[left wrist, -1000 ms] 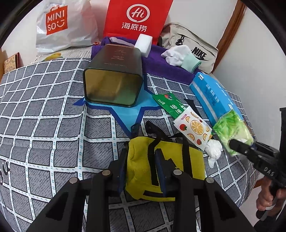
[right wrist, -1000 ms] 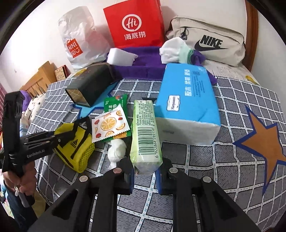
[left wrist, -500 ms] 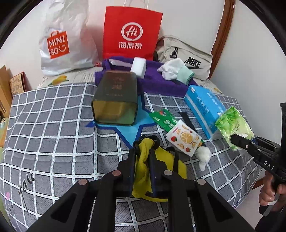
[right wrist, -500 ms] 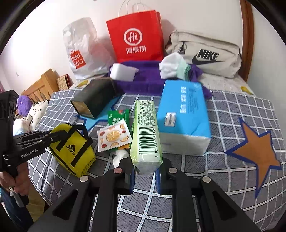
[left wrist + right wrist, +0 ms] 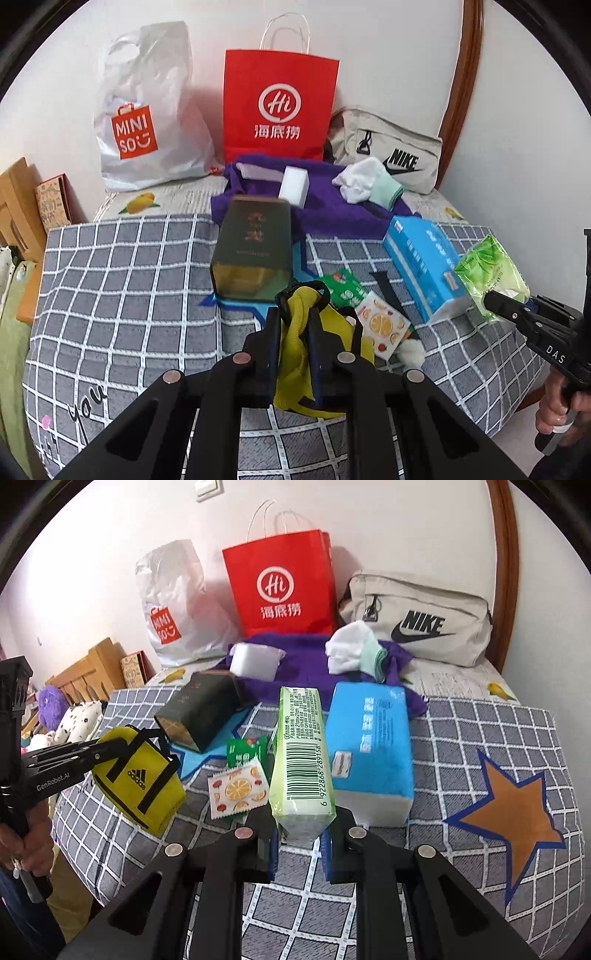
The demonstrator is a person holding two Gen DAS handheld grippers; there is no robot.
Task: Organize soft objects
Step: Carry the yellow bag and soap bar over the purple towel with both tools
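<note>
My left gripper [image 5: 293, 314] is shut on the yellow Adidas pouch [image 5: 295, 332] and holds it lifted off the bed; the pouch also shows in the right wrist view [image 5: 142, 775]. My right gripper [image 5: 301, 823] is shut on a green tissue pack [image 5: 301, 753] and holds it above the bed; the pack also shows in the left wrist view [image 5: 487, 277]. A blue tissue box [image 5: 369, 746], an orange-print sachet [image 5: 238, 790], a green sachet [image 5: 245, 751] and a white crumpled wad [image 5: 412, 350] lie on the checked blanket [image 5: 480, 731].
A dark tin [image 5: 251, 247] lies on its side on a blue star. Behind are a purple towel [image 5: 325, 203] with a white sponge [image 5: 293, 186] and white socks [image 5: 364, 181], a red paper bag [image 5: 279, 110], a Miniso bag [image 5: 147, 110] and a Nike pouch [image 5: 391, 158].
Both grippers rose and pulled back from the bed. The left one closed on the yellow pouch and lifted it. The right one kept hold of the green pack.
</note>
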